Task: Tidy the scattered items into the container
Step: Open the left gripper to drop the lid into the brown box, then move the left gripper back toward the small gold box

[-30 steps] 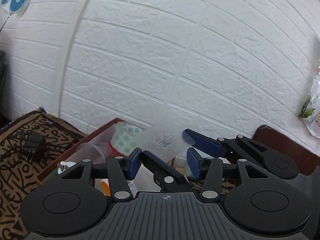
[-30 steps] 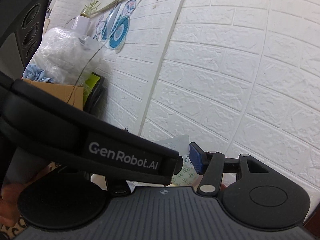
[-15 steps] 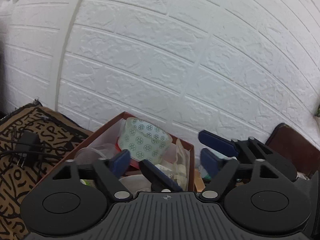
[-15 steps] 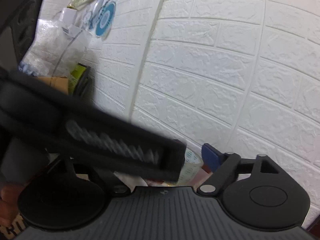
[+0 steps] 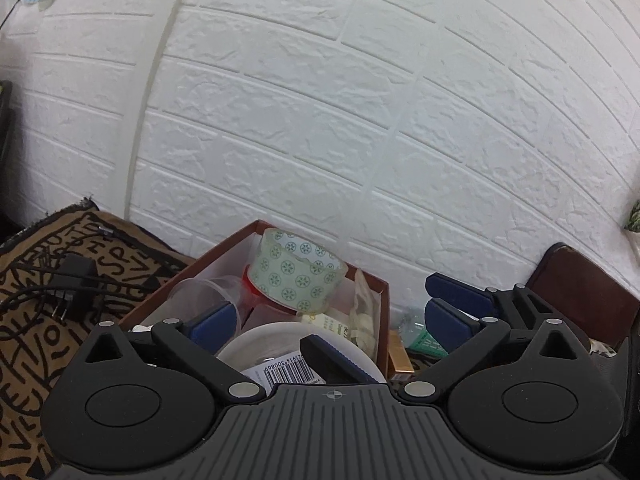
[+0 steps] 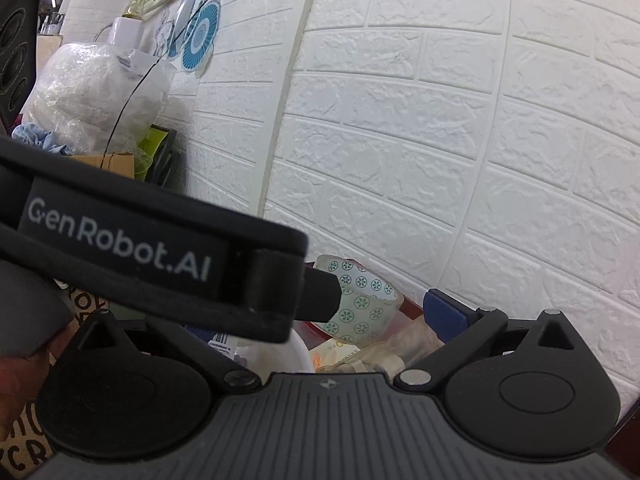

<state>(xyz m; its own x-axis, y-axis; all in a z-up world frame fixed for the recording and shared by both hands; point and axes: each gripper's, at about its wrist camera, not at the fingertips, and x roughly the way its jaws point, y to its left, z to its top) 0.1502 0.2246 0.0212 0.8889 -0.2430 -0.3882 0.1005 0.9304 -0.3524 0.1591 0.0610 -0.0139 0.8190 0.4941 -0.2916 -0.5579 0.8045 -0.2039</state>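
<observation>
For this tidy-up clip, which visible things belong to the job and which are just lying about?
Part of the job:
- brown box
- patterned tape roll inside it
- clear plastic cup inside it
- left claw, open over the box

Just lying about:
- black charger on the patterned cloth
- plastic bag

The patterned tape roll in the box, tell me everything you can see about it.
The tape roll is a wide ring of pale, translucent tape printed with rows of green flower-like circles, with a hollow centre. It sits tilted, its opening facing up and left, on top of the other clutter at the far end of the brown box. Something red shows under its lower left edge. No gripper touches it.
</observation>
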